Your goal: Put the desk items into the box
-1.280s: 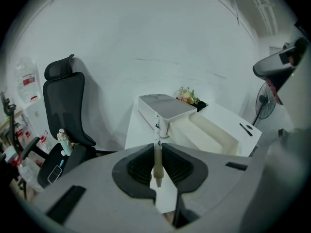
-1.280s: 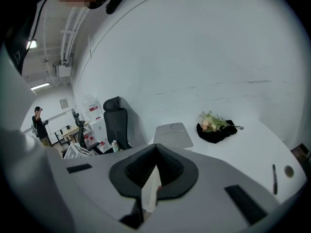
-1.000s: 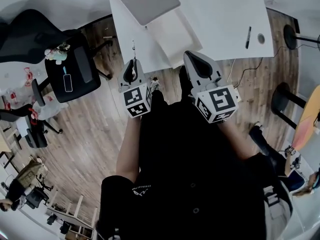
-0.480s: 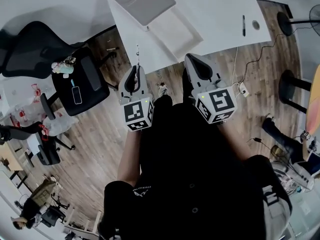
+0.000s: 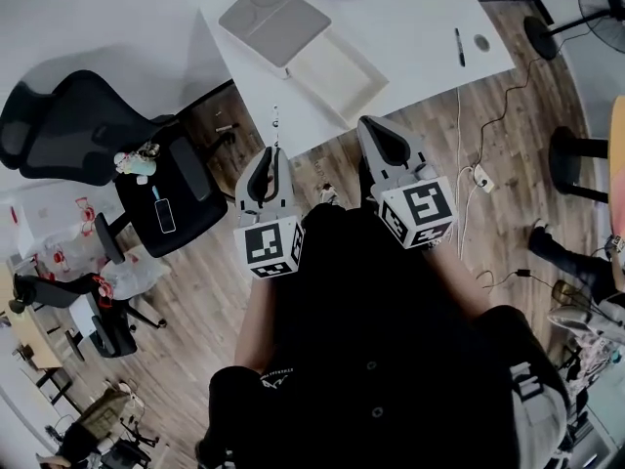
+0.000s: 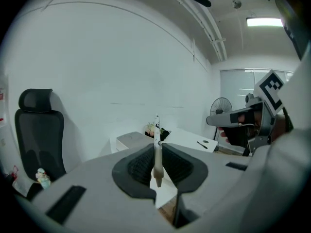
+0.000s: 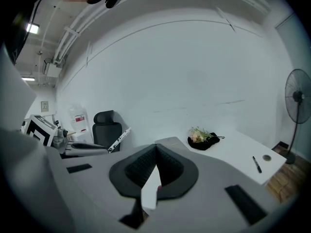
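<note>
The left gripper (image 5: 269,159) has its jaws clenched on a slim white pen (image 5: 276,125). In the left gripper view the dark ribbed pads (image 6: 141,166) press on the pen's lower part from both sides. Its upper length stands out past the tips, roughly upright and in line with the jaws.

The right gripper (image 5: 379,135) has its jaws pressed together with nothing between them. In the right gripper view the two pads meet along a single seam.

Both grippers are held in front of the person's dark-clothed body, over a wooden floor (image 5: 195,291). They are side by side and apart.

The open shallow white rectangular box (image 5: 337,71) lies ahead of both pairs of jaws, well beyond their tips. It sits near the closest edge of a white table (image 5: 410,27). A flat grey lid (image 5: 273,18) lies against its far side.

Ahead and to the right of the right jaws, a thin black pen (image 5: 459,47) lies on the table. A small round grey object (image 5: 480,41) rests just beside it. Farther on, a dark cloth with pale flowers (image 7: 203,139) sits at the table's far edge.

To the left of the left jaws stands a black high-backed office chair (image 6: 39,130). A floor fan (image 7: 296,101) stands to the right of the right jaws.
</note>
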`<state>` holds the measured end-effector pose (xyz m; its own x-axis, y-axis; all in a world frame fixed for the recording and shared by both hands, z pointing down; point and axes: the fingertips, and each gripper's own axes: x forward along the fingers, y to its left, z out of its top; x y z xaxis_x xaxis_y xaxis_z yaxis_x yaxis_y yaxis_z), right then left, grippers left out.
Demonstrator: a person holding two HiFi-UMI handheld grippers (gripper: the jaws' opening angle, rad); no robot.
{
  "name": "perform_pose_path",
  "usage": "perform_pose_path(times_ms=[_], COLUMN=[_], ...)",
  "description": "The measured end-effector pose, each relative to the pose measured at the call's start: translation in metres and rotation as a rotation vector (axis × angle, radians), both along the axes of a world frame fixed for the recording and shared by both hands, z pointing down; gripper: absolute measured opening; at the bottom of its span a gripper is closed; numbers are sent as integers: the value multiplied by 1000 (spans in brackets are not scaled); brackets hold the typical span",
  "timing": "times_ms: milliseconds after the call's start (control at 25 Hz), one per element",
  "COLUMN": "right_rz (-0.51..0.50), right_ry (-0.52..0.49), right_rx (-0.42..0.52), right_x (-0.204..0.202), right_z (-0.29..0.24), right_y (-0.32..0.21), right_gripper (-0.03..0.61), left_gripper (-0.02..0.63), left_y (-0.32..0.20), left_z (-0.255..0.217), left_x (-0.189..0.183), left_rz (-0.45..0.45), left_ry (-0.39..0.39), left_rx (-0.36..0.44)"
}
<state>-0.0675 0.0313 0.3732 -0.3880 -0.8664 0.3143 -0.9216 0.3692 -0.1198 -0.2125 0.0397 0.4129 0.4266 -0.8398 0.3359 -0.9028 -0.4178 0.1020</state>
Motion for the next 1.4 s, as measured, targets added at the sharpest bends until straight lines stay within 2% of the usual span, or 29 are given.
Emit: perform_pose_path(times_ms=[280, 720, 1000, 1400], right_rz=[30, 59, 43, -48], right_ry=[8, -10, -20, -30], right_rx=[38, 17, -14, -26], right_x=[-1, 51, 89, 129], right_z=[-17, -18, -10, -6], right_y=[1, -16, -48, -105], right_gripper=[-2, -2, -2, -2], left_gripper=[57, 57, 57, 57], left_y=[3, -24, -55, -89], left_z=[-10, -24, -16, -12], left_x=[5, 69, 102, 133], left_rz=[39, 95, 65, -53], left_ry=[10, 5, -16, -37], left_rx=[3, 3, -30, -58])
